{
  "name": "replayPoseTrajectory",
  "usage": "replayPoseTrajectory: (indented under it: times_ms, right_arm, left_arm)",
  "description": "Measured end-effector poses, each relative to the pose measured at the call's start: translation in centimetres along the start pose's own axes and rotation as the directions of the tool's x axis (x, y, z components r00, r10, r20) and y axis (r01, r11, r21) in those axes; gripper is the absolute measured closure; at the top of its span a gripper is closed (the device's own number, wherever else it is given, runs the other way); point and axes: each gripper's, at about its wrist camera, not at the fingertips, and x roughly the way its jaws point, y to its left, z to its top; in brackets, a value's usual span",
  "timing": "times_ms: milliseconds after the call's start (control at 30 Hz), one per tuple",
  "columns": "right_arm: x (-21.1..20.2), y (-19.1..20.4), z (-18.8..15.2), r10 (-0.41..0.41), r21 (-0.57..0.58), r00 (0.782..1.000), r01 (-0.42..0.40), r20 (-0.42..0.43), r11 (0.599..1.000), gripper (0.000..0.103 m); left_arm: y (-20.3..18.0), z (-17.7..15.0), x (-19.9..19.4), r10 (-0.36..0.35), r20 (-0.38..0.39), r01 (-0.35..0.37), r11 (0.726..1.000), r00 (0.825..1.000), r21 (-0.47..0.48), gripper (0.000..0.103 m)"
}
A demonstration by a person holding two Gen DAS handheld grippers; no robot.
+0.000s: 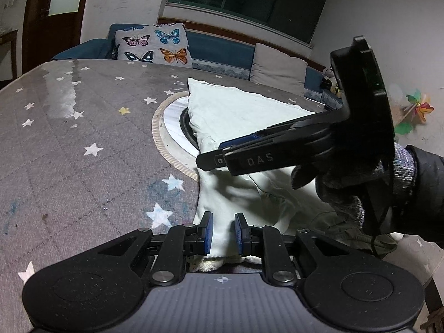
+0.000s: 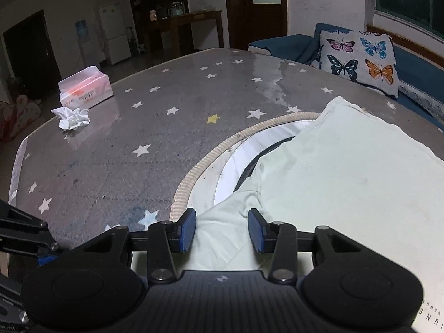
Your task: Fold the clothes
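A pale mint garment (image 1: 236, 111) (image 2: 347, 180) lies spread on the grey starred tablecloth (image 1: 83, 138) (image 2: 138, 138), partly covering a round inset ring (image 1: 172, 127) (image 2: 230, 161). At the near edge my left gripper (image 1: 223, 229) is shut on a bunched fold of this garment, with the fabric pinched between its blue pads. My right gripper (image 1: 213, 161) (image 2: 222, 230) reaches in from the right, held by a gloved hand (image 1: 347, 183), and hovers just over a sleeve. The sleeve lies flat between its half-spread pads, which do not press on it.
A tissue pack (image 2: 86, 87) and a crumpled tissue (image 2: 73, 118) sit at the table's far left. Behind the table stands a blue sofa with a butterfly pillow (image 1: 155, 44) (image 2: 358, 55) and a grey cushion (image 1: 280, 69).
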Motion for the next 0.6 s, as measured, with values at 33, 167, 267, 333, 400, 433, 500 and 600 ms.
replayPoseTrajectory:
  times_ms: [33,167,267,333,400,433,500,600]
  right_arm:
    - [0.0,0.0,0.1,0.0,0.001,1.0,0.0,-0.001,1.0,0.061]
    - [-1.5,0.3,0.0,-0.006,-0.029,1.0,0.006,0.009,1.0,0.061]
    - [-2.7,0.5,0.0,-0.006,-0.061,1.0,0.007,0.013,0.998,0.061]
    - [-3.6,0.7,-0.5,-0.004,-0.096,1.0,0.005,0.006,0.995,0.061]
    - [-4.6,0.9,-1.0,-0.002,-0.13,1.0,0.002,-0.001,0.992,0.061]
    - [-4.9,1.1,-1.4,0.0,-0.144,1.0,-0.002,-0.01,0.99,0.061]
    - [-5.5,1.4,-2.2,0.005,-0.172,1.0,-0.01,-0.026,0.985,0.061]
    - [-6.0,2.2,-3.4,0.008,-0.208,0.999,-0.019,-0.054,0.978,0.061]
  left_arm:
    - [-0.1,0.0,0.0,0.003,0.0,-0.003,1.0,1.0,0.001,0.084]
    - [-0.3,0.0,0.0,0.011,-0.002,-0.011,1.0,1.0,0.004,0.083]
    - [-0.4,0.1,0.0,0.01,-0.003,-0.01,1.0,1.0,0.01,0.079]
    - [-0.6,0.1,0.1,0.014,-0.005,-0.014,1.0,1.0,0.016,0.078]
    - [-0.8,0.1,0.1,0.018,-0.005,-0.018,1.0,1.0,0.021,0.076]
    - [-0.9,0.1,0.1,0.02,-0.005,-0.019,1.0,1.0,0.022,0.076]
    - [-1.0,0.1,0.1,0.026,-0.005,-0.026,0.999,1.0,0.027,0.076]
    - [-1.2,0.1,0.2,0.035,-0.006,-0.035,0.999,0.999,0.035,0.076]
